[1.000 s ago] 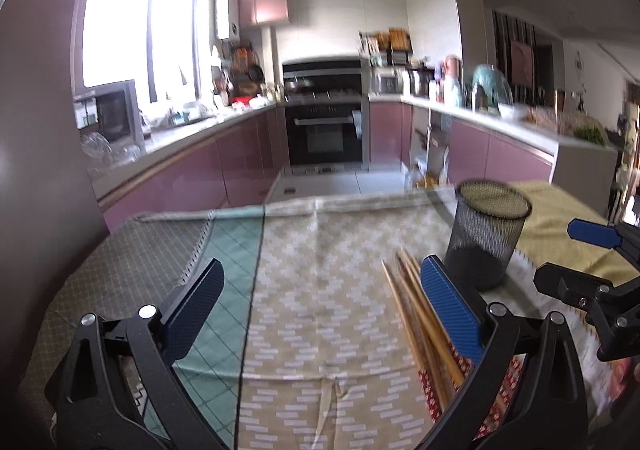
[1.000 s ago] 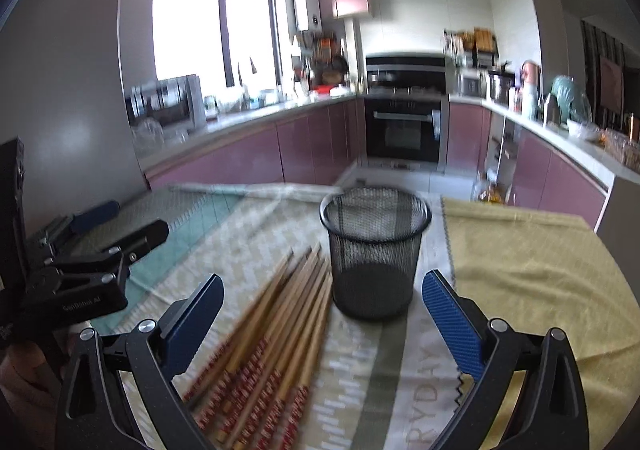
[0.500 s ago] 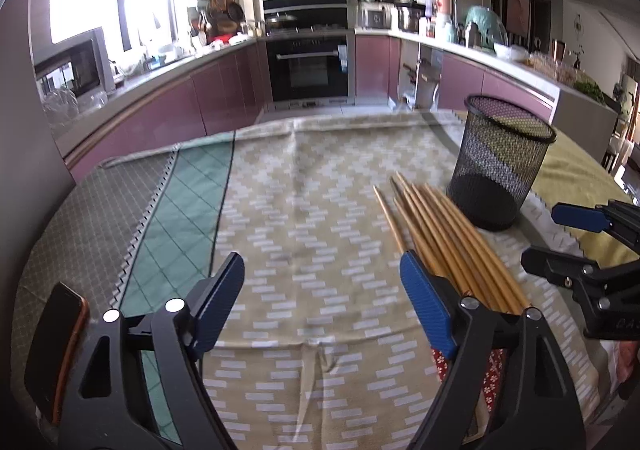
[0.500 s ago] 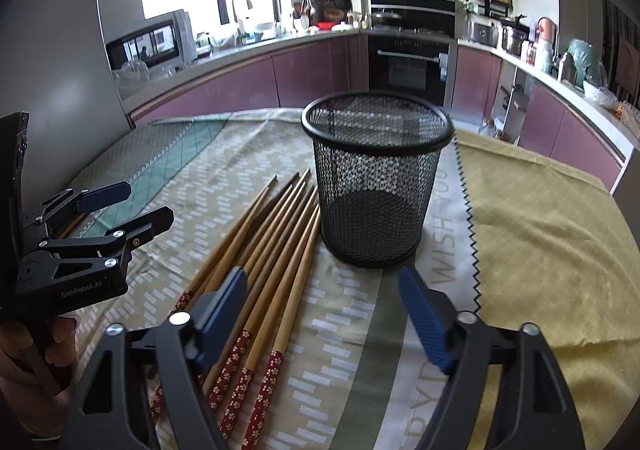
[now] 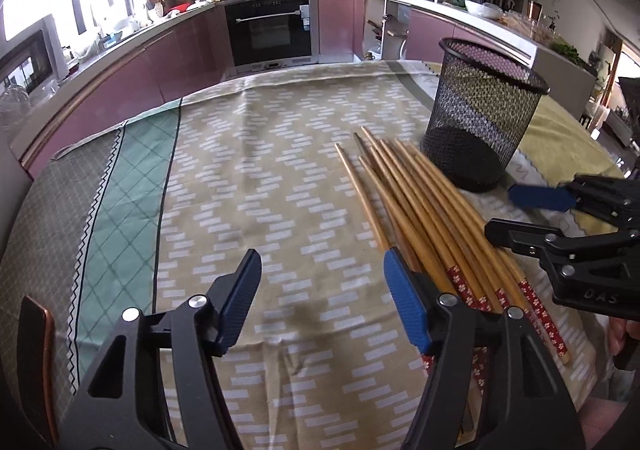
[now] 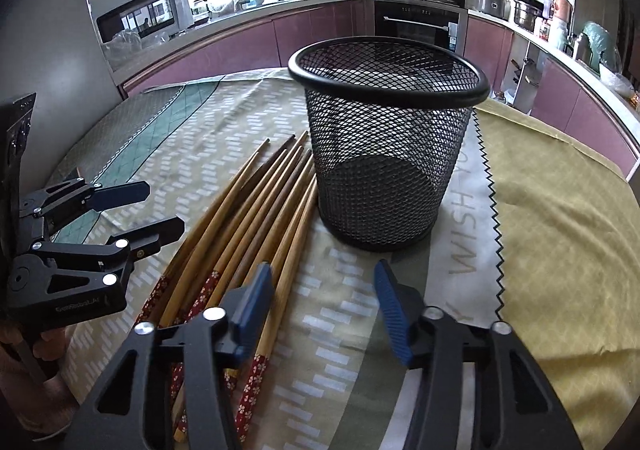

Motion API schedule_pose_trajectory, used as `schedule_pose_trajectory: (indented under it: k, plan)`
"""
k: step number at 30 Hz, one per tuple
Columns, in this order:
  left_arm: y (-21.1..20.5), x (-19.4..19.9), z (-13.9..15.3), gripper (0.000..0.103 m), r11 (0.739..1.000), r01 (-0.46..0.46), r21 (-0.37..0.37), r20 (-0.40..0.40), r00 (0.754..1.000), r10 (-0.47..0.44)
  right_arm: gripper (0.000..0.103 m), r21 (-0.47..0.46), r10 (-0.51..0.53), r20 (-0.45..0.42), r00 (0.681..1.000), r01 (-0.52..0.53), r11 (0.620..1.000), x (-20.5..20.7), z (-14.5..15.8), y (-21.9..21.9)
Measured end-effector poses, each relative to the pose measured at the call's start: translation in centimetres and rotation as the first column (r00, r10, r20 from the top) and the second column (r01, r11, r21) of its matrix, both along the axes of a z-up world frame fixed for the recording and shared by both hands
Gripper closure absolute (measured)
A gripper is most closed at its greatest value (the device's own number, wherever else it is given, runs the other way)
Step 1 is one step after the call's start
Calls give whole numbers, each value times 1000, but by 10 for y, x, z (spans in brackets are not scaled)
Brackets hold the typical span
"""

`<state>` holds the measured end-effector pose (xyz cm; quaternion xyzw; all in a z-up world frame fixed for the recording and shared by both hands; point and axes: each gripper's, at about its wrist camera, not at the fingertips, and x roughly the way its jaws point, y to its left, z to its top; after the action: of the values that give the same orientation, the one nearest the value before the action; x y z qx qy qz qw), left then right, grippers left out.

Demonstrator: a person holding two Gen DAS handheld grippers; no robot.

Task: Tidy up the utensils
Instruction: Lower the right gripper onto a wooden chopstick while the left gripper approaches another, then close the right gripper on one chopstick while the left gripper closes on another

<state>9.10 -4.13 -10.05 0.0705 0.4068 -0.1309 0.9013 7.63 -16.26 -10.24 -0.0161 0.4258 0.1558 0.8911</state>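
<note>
On a table draped in patterned cloths (image 5: 280, 186), the left gripper (image 5: 322, 278) hangs over bare cloth to the left of the black mesh basket (image 6: 384, 138), its blue-padded jaws apart with nothing between them, having just been narrowing; its right pad sits just beside the left edge of a bundle of wooden chopsticks (image 5: 420, 210). The chopsticks lie flat in a loose fan immediately left of the basket, plain tips pointing toward the far side of the table near the basket's base and red flower-printed ends toward the camera. The basket stands upright on the cloth and holds nothing, its foot close against the nearest chopstick. In front of the basket, the right gripper (image 6: 322, 286) hovers low over the cloth, its jaws also apart and just been closing, with only cloth showing in the gap; its left pad overlaps the rightmost chopsticks' decorated ends, though whether it touches them cannot be told. To the basket's right a yellow-green cloth (image 6: 560, 210) with a zigzag edge covers the rest of the table, and purple kitchen cabinets (image 5: 176, 62) run behind it
</note>
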Motion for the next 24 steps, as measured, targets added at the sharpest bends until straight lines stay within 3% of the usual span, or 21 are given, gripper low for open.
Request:
schedule_pose_trajectory:
  k: [11,15,19,24]
  plan:
    - [-13,22,-4,42,999,52,3,-36,998,-51,65,-61,18,0,1000,-18,998,7,-3,12]
    - [-15,32,-4,50,998,58,-12,-52,997,-58,80,-35,24,-7,1000,-24,999,11,-3,12]
    - [-16,34,-4,66,995,80,-57,-76,994,-84,97,11,31,-23,999,-31,999,12,-2,8]
    - [-23,33,-10,67,994,95,-52,-98,990,-100,97,18,31,-24,999,-31,999,9,-2,6]
